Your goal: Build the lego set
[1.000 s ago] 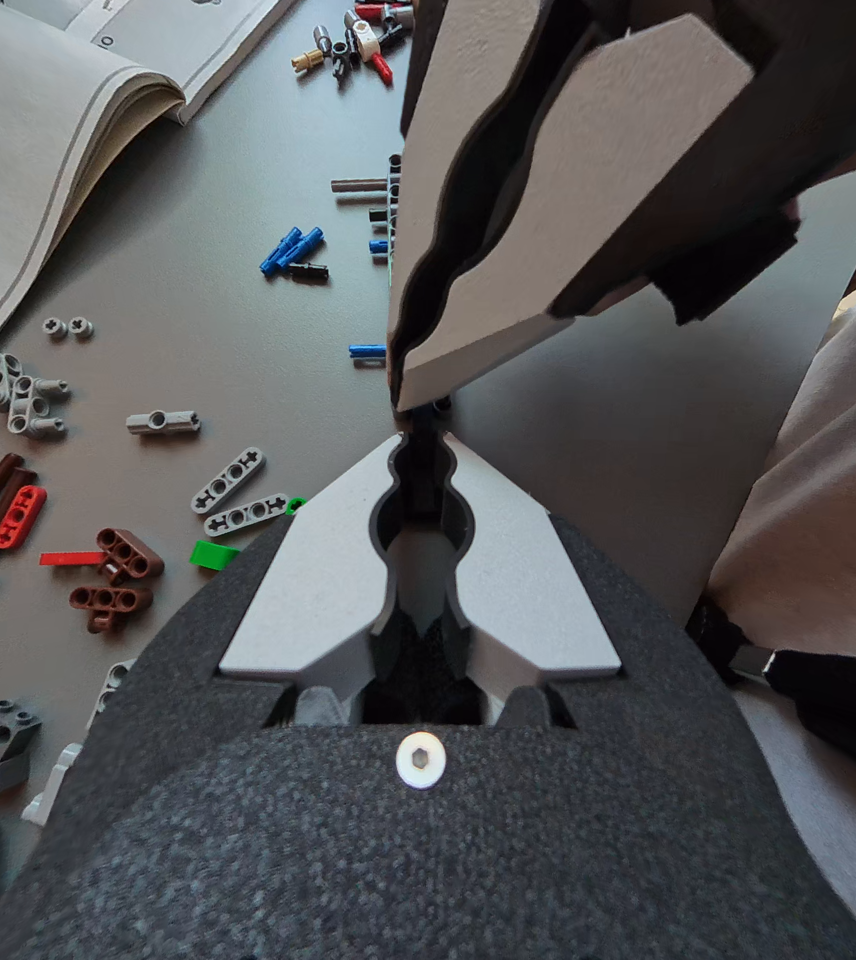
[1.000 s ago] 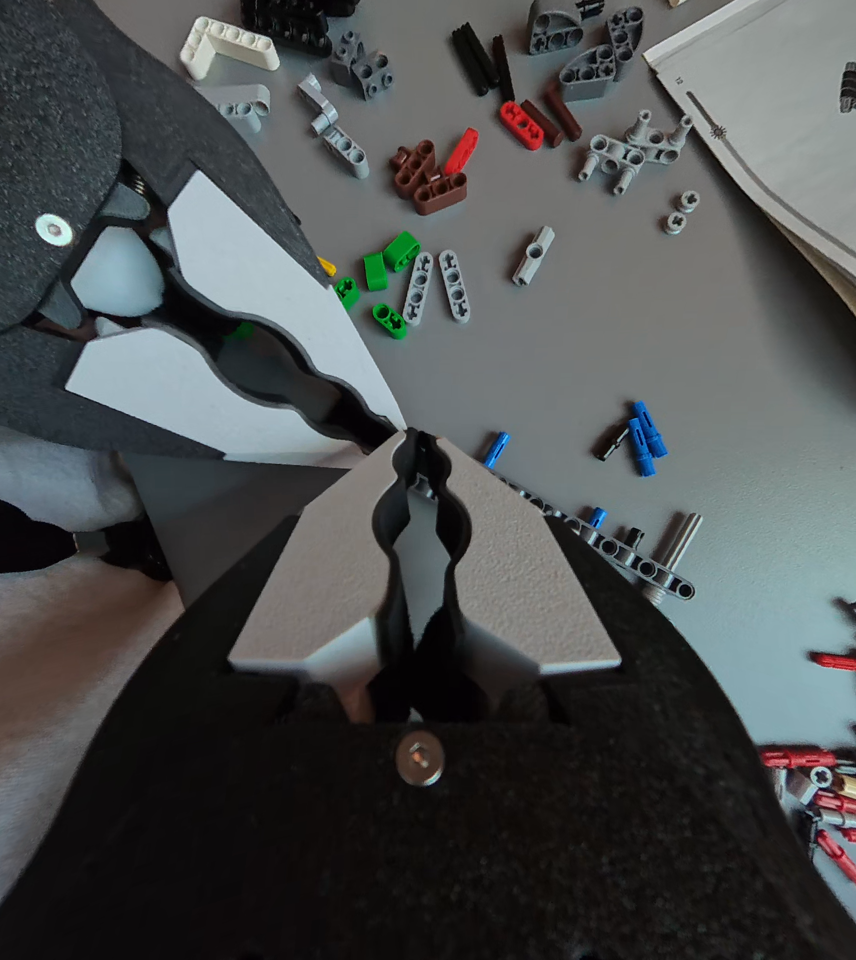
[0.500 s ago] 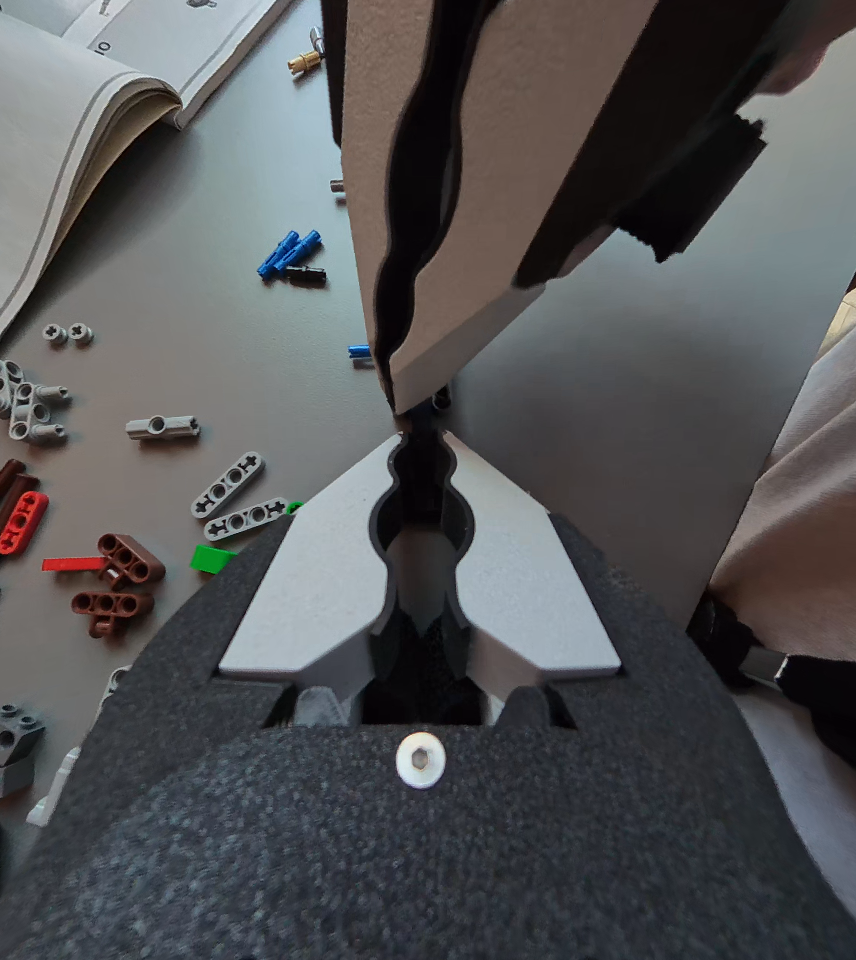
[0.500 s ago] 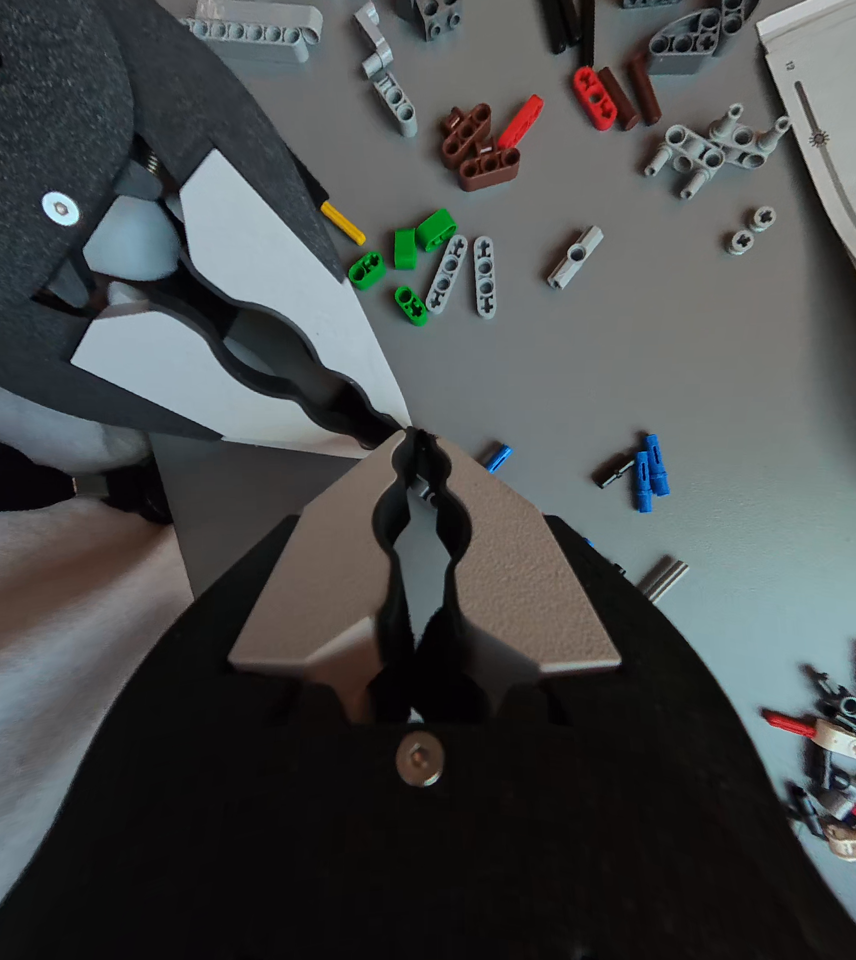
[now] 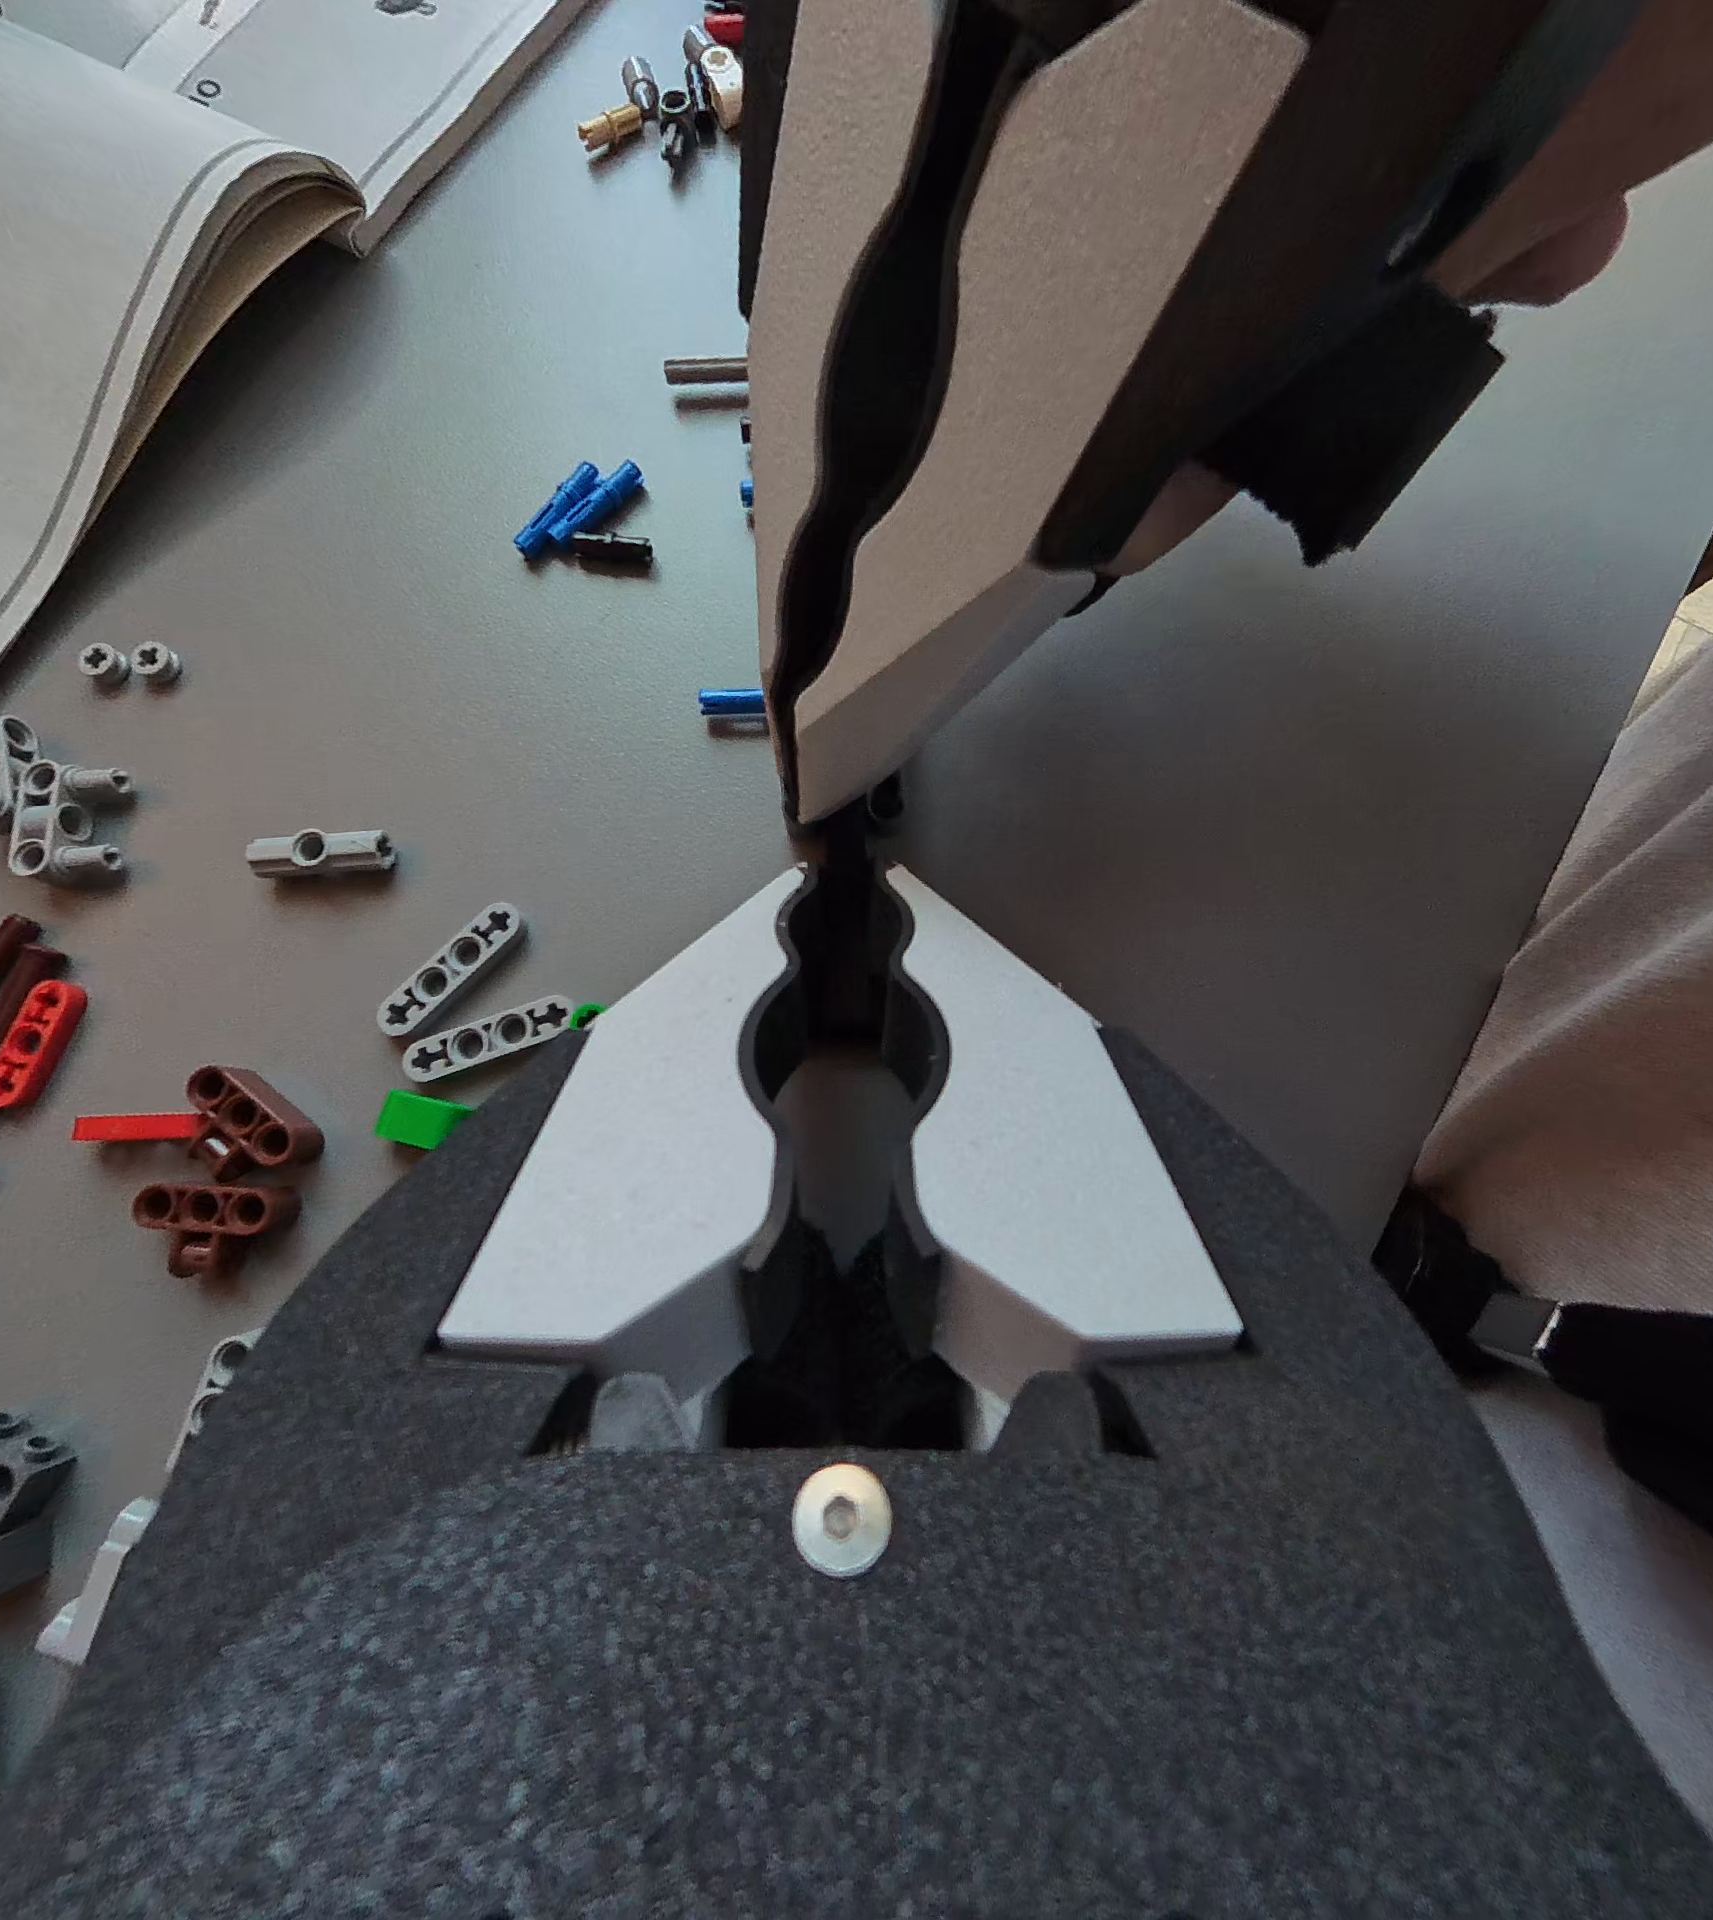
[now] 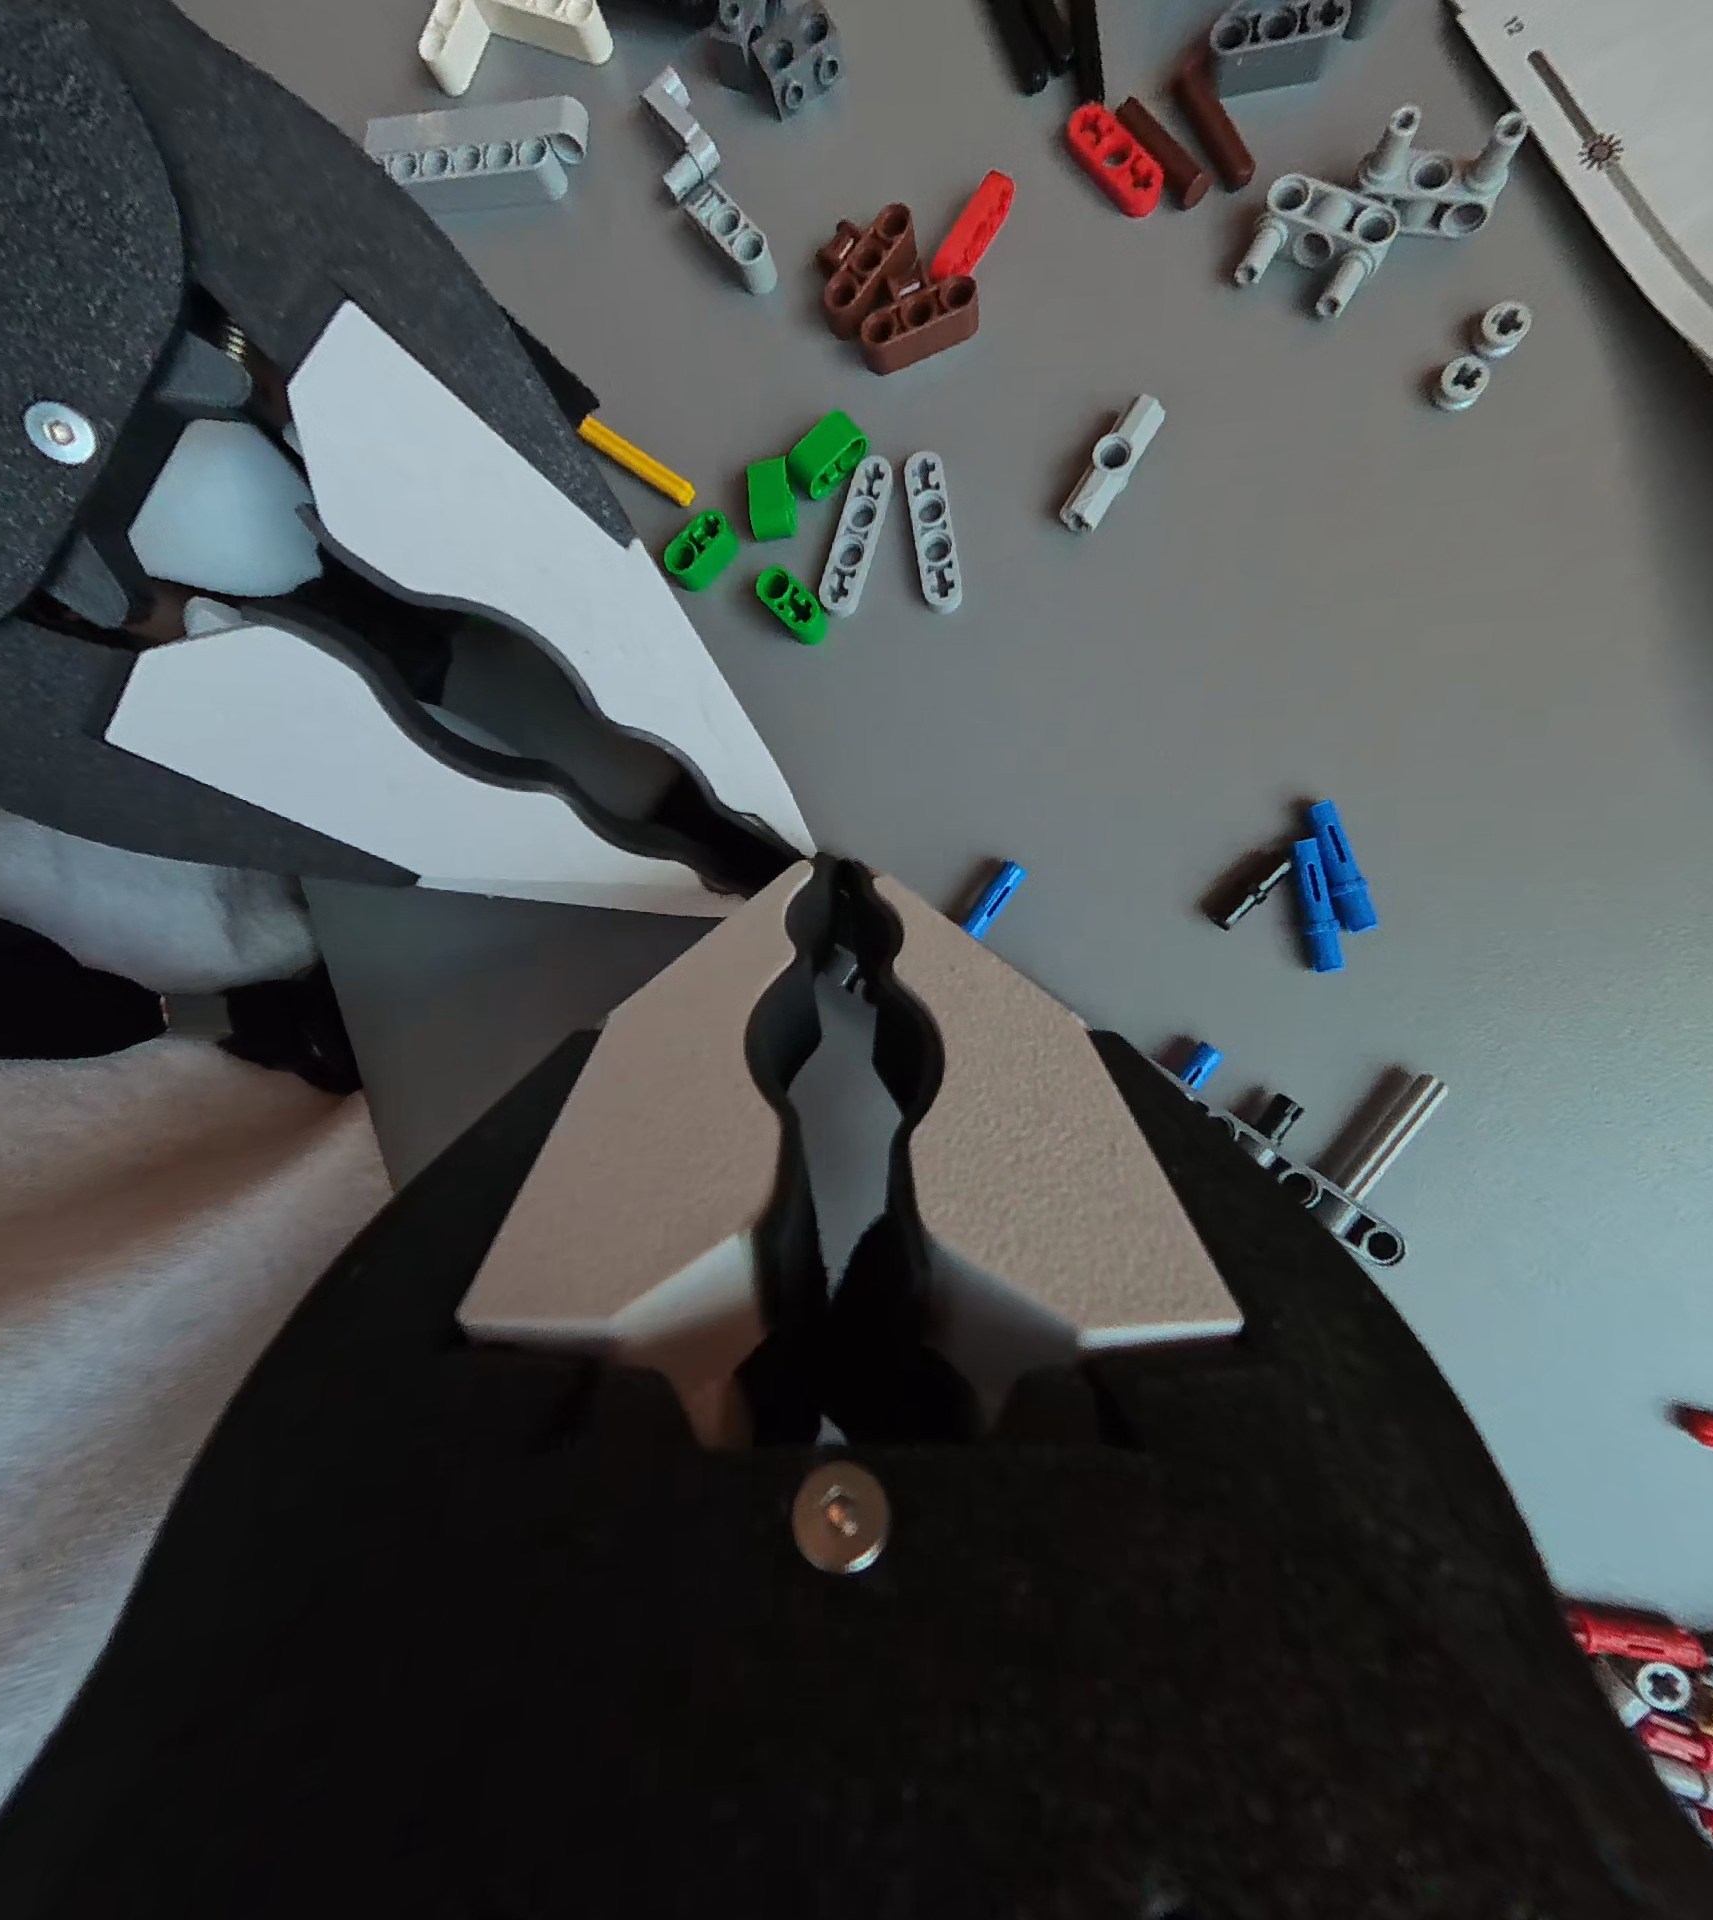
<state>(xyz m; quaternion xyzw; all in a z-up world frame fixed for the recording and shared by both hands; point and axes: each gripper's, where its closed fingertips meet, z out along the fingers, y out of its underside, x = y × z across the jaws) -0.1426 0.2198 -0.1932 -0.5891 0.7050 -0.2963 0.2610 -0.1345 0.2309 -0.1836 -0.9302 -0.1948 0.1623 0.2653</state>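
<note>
My left gripper (image 5: 844,878) is shut on a long dark grey lego beam (image 5: 841,956), which runs forward out of its jaws. The far part of the beam (image 6: 1293,1179), with blue and black pins in it, shows past my right gripper (image 6: 836,878) in the right wrist view. The right gripper comes down from above (image 5: 802,805), tip to tip with the left gripper (image 6: 779,857). It is shut, with a small black pin (image 5: 883,802) showing at its tips against the beam's near end. Both are held just above the grey table (image 5: 416,416).
Loose parts lie to the left: blue pins (image 5: 577,509), grey thin beams (image 5: 452,966), brown beams (image 5: 249,1122), green pieces (image 6: 779,499) and red pins (image 6: 1704,1766). An open instruction booklet (image 5: 104,260) lies at the far left. A person's light clothing (image 5: 1662,987) is at the right. Less than 4 cm separates the two grippers' tips.
The right gripper rocked left and back over the beam's end while the tips stayed together. The left gripper has held still with the beam.
</note>
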